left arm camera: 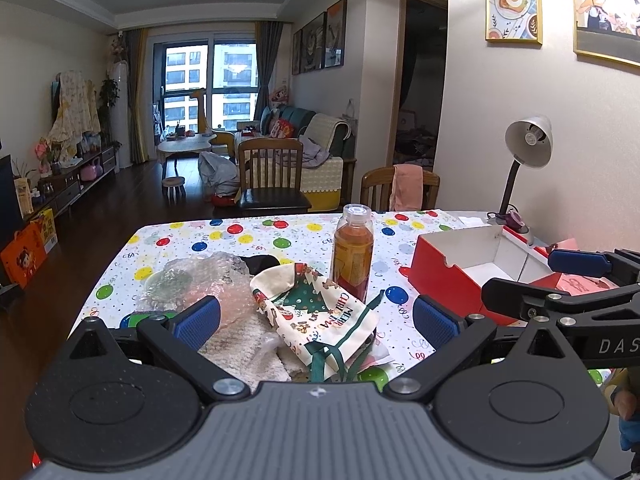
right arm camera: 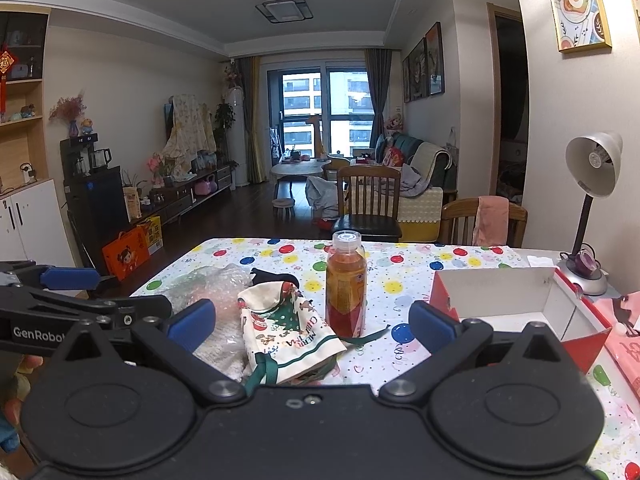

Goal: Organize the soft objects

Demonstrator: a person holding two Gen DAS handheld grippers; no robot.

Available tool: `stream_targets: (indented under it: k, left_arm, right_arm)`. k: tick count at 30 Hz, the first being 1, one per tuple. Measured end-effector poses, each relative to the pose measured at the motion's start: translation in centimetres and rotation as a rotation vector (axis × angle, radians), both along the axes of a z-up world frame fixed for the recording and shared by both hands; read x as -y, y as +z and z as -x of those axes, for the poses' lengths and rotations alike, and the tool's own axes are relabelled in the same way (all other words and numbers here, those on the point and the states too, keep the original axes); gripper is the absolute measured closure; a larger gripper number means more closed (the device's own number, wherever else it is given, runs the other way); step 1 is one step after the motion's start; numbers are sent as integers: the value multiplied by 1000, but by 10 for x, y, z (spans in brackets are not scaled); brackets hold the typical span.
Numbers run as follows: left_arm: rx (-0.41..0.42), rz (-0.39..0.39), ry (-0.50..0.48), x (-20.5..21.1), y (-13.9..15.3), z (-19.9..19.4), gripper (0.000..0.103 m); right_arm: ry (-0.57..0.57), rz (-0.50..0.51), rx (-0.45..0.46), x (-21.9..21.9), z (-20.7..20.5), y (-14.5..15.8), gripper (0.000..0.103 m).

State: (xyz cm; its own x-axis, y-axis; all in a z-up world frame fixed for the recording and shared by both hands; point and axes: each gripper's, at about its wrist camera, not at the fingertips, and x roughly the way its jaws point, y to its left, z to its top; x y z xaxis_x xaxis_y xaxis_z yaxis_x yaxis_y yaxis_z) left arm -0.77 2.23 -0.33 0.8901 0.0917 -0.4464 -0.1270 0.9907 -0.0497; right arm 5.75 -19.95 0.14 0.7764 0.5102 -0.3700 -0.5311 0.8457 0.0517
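A cream Christmas-print cloth bag (left arm camera: 320, 316) (right arm camera: 286, 332) with green straps lies crumpled on the table, on top of a white fluffy towel (left arm camera: 248, 344) (right arm camera: 224, 350). Clear bubble wrap (left arm camera: 192, 280) (right arm camera: 208, 284) lies to its left, with a dark cloth (left arm camera: 260, 262) (right arm camera: 272, 276) behind it. My left gripper (left arm camera: 316, 322) hovers open over the bag, nothing between its blue pads. My right gripper (right arm camera: 312, 326) is also open, above the bag and the bottle's base. Each gripper shows at the edge of the other's view.
A bottle of orange-red drink (left arm camera: 353, 252) (right arm camera: 346, 284) stands upright just right of the bag. An open red box with white inside (left arm camera: 472, 268) (right arm camera: 516, 304) sits at the right. A desk lamp (left arm camera: 524, 160) (right arm camera: 588, 208) stands by the wall. Wooden chairs (left arm camera: 272, 176) stand beyond the balloon-print tablecloth (left arm camera: 240, 236).
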Motion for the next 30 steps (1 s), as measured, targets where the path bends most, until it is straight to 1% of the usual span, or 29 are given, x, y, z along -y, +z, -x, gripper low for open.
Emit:
stream_targets:
  k: [5,11,16,21,26,30]
  left_arm:
    - [-12,-9,5,-10,-3,-7,0]
    - [-20,18,8,-31,-7,-17,0]
    - [-18,-35,57,-48,-11,-27,0]
    - [-27,-65,82,-69,-16,-39,0]
    - [-55,-49,109,-99,-29,-51,0]
    - [-79,-48,152,-122,-46,-61,0]
  right_arm:
    - [2,18,-3,-15,-6,-1,0]
    - [13,33,-17,-35,-16,-3,0]
    - [24,38,-23,-53,-26,-3,0]
    - [35,24,-38,-70,-41,-5,0]
    - [59,36,-54,-90,-58,-12,0]
    - [51,86,-81,-106,-81,-28,3]
